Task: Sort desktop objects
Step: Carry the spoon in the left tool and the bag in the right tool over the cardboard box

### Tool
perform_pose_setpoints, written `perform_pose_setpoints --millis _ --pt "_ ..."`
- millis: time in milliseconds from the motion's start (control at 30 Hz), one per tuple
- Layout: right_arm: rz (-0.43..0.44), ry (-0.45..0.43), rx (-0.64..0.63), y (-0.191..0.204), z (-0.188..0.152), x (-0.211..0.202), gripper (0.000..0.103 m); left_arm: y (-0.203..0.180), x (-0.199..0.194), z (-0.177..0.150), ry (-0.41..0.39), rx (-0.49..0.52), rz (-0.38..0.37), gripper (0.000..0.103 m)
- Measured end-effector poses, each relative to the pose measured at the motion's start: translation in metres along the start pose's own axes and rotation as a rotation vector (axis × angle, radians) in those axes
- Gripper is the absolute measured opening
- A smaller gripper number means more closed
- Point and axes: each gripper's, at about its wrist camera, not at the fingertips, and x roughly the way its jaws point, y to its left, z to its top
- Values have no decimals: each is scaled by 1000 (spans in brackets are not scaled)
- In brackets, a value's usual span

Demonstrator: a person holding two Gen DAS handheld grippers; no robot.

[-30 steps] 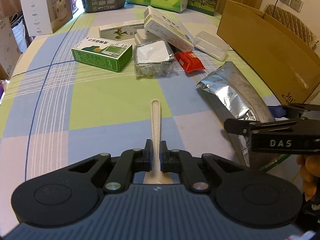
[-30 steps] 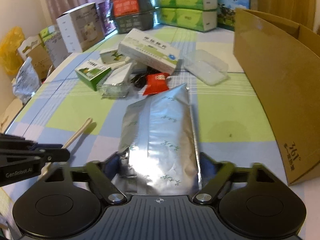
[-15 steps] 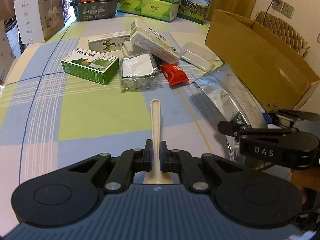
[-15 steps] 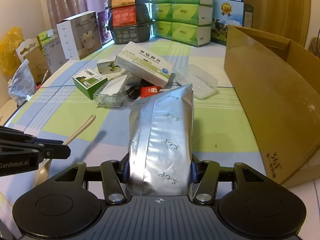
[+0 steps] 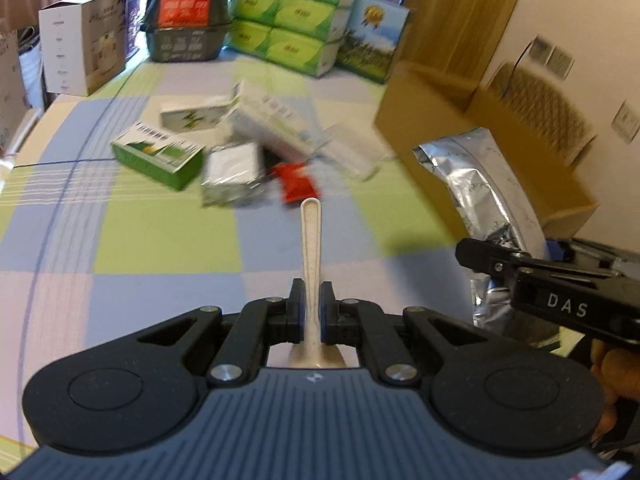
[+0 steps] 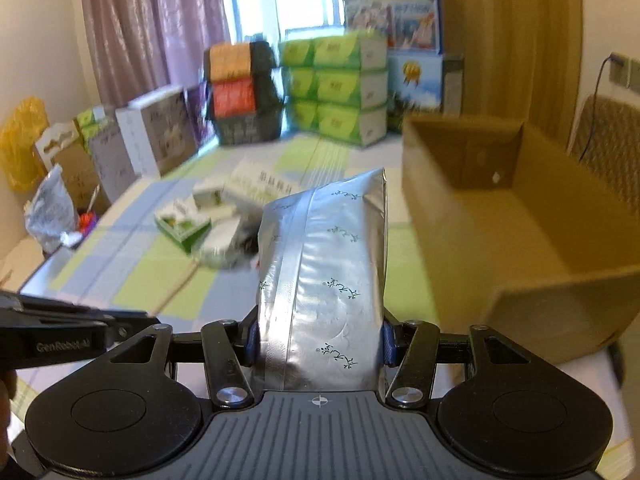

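Step in hand: we judge this to be the carry phase, with both grippers loaded and lifted clear of the checked green-and-blue cloth surface (image 5: pixel 160 236).
Left gripper (image 5: pixel 311 308): jaws clenched on the neck of a slim cream plastic spoon (image 5: pixel 310 232); its handle points forward and its bowl sits back against the gripper body.
Right gripper (image 6: pixel 318 340): jaws clenched on the lower sides of a silver foil pouch with small dark printed marks (image 6: pixel 324 276); the pouch stands upright in the jaws.
Destination: an open brown cardboard box (image 6: pixel 516 216) stands on the surface to the right of the pouch; we see nothing lying on the visible part of its floor.
Remaining items: a green-and-white carton (image 5: pixel 158 156), a red sachet (image 5: pixel 298 186) and other blurred packs lie grouped farther along the surface.
Next move: we judge the pouch must travel rightward over the near box wall, then tilt down before the jaws release.
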Motion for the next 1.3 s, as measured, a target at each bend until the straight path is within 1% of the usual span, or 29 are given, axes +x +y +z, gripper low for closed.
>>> perform_pose_setpoints --millis 67,167,300,467,633,733,900,1200,1233,1267,1300 --pt "-5 -32 8 -11 15 -17 51 -16 -5 10 -12 5 -17 4" --pt "-21 -62 29 -34 35 -36 51 -46 -9 30 -30 48 -32 4" --pt "-71 -85 32 -76 57 -55 51 -88 -9 59 -56 89 -66 4" --pt "-134 -70 47 -131 74 -57 51 -137 6 91 -72 130 -121 4" --pt "-165 -50 66 -173 80 -46 51 -173 34 116 -61 147 -171 4" --pt "-178 -39 77 -190 81 -36 51 -188 55 126 -43 144 -194 4" --pt "-193 -21 101 -213 84 -20 51 -199 91 134 -11 123 -217 4" --pt "-193 9 107 -227 84 6 51 -208 126 137 20 97 -245 4" --pt "-191 10 107 -227 84 7 51 -208 129 137 23 91 -242 8" --pt "-190 10 106 -228 84 9 51 -207 130 137 25 91 -239 15" --pt "-188 10 104 -227 84 9 51 -205 131 136 23 91 -238 18"
